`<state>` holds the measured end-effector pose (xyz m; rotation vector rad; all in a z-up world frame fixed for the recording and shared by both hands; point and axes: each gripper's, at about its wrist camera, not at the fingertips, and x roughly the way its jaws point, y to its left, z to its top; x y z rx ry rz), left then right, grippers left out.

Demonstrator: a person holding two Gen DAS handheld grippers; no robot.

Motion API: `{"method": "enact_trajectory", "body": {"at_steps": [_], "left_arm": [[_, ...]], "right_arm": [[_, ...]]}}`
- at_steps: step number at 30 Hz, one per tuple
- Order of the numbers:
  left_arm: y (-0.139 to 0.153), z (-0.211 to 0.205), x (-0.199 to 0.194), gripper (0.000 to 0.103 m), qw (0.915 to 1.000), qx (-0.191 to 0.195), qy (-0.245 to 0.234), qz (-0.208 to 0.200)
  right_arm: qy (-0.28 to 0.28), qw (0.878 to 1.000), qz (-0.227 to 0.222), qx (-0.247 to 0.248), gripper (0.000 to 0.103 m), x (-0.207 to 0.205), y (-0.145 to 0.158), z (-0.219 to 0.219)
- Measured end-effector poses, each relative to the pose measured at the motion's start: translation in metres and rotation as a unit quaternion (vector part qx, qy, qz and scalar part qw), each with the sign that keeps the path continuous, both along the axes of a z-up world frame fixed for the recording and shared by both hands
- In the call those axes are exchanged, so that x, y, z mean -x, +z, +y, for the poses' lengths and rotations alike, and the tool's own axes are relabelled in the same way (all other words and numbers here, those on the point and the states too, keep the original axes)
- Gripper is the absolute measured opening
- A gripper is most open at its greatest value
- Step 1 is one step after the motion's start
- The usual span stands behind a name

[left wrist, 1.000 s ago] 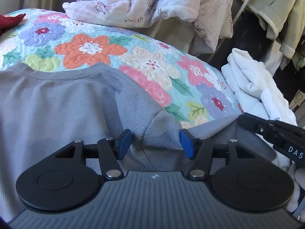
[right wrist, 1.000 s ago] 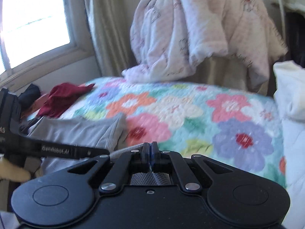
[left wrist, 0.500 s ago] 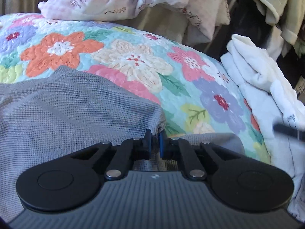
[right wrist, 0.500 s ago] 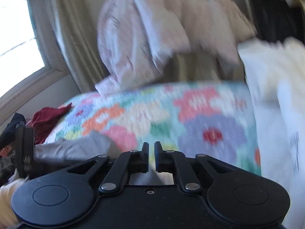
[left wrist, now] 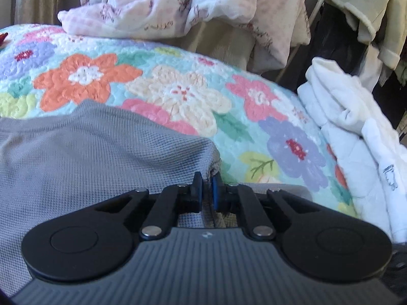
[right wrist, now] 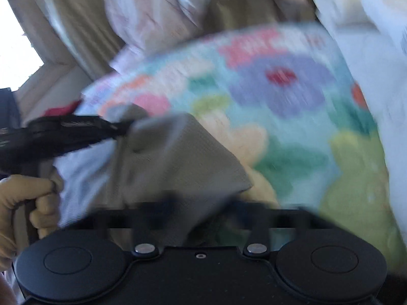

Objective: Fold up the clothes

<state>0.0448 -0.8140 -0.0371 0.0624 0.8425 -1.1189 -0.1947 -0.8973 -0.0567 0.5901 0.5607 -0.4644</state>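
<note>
A grey waffle-knit shirt [left wrist: 96, 152] lies on the floral quilt [left wrist: 178, 91]. My left gripper [left wrist: 206, 190] is shut on a fold of the shirt at its right edge. In the blurred right wrist view my right gripper [right wrist: 201, 211] is open wide over a corner of the grey shirt [right wrist: 178, 157], with nothing held. The left gripper [right wrist: 76, 129] shows there at the left, pinching the cloth, with a gloved hand [right wrist: 30, 198] below it.
A pile of white clothes [left wrist: 356, 132] lies at the quilt's right edge. A pink-white blanket [left wrist: 178, 5] is heaped behind the quilt. A dark red garment [right wrist: 61, 109] lies far left near the window. Clothes hang at the far right.
My left gripper closed on the shirt fold and holds it. My right gripper let go of the cloth, opened wide and swung down over the shirt's corner.
</note>
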Motion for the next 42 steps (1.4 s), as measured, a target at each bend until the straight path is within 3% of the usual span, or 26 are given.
{"method": "enact_trajectory", "body": {"at_steps": [3,6,9,12,13,15,17,18,20,21,23,28,31,34,37,40,42], "left_arm": [[0.008,0.002,0.001,0.007,0.9999,0.015,-0.004,-0.002],[0.013,0.002,0.002,0.008,0.9993,0.036,-0.011,0.003],[0.009,-0.008,0.006,0.009,0.9996,0.025,-0.012,-0.004],[-0.002,-0.021,0.011,0.011,0.9991,-0.017,-0.010,-0.037],[-0.006,-0.025,0.012,0.013,0.9985,-0.034,-0.008,-0.042],[-0.009,-0.023,0.016,0.015,0.9984,-0.032,-0.006,-0.046],[-0.007,-0.018,0.018,0.027,0.9987,-0.021,-0.009,-0.046],[-0.006,-0.017,0.019,0.035,0.9987,-0.018,-0.010,-0.047],[-0.004,-0.015,0.019,0.037,0.9987,-0.014,-0.012,-0.048],[-0.004,-0.015,0.017,0.037,0.9987,-0.014,-0.010,-0.048],[-0.001,-0.012,0.013,0.037,0.9988,-0.010,-0.004,-0.047],[0.006,0.005,0.007,0.038,0.9993,0.000,0.010,-0.036],[0.005,0.022,0.010,0.039,0.9990,-0.020,-0.002,-0.040],[-0.003,0.035,0.020,0.039,0.9990,-0.020,-0.038,-0.007],[-0.015,0.044,0.033,0.039,0.9948,0.007,-0.082,0.060],[-0.017,0.044,0.052,0.038,0.9931,-0.011,-0.113,0.027],[-0.016,0.044,0.063,0.037,0.9908,-0.026,-0.133,-0.004]], "right_arm": [[0.017,0.994,-0.087,0.067,0.014,0.016,0.045,0.014],[0.012,0.986,-0.110,0.121,0.014,0.037,0.084,0.027],[-0.027,0.984,-0.042,0.169,0.013,0.042,0.097,0.032],[-0.096,0.960,0.081,0.251,0.013,0.032,0.076,0.022],[-0.104,0.959,0.099,0.246,0.014,0.031,0.066,0.014],[-0.101,0.971,0.089,0.195,0.014,0.035,0.053,-0.001],[-0.102,0.985,0.047,0.133,0.014,0.042,0.049,-0.013],[-0.104,0.986,0.040,0.121,0.014,0.043,0.048,-0.015],[-0.108,0.986,0.048,0.117,0.019,0.040,0.045,-0.014],[-0.109,0.986,0.058,0.111,0.025,0.037,0.042,-0.014],[-0.112,0.986,0.079,0.095,0.059,0.033,0.035,-0.015],[-0.130,0.985,0.110,0.024,0.060,0.038,0.021,-0.017],[-0.116,0.989,0.087,0.017,0.061,0.049,0.026,0.006],[-0.085,0.993,0.043,-0.067,0.062,0.052,0.013,0.017],[-0.085,0.984,0.003,-0.160,0.062,0.049,-0.007,0.014],[-0.124,0.951,-0.078,-0.271,0.062,0.065,-0.028,0.002],[-0.144,0.954,-0.061,-0.255,0.062,0.064,-0.033,0.001]]}}
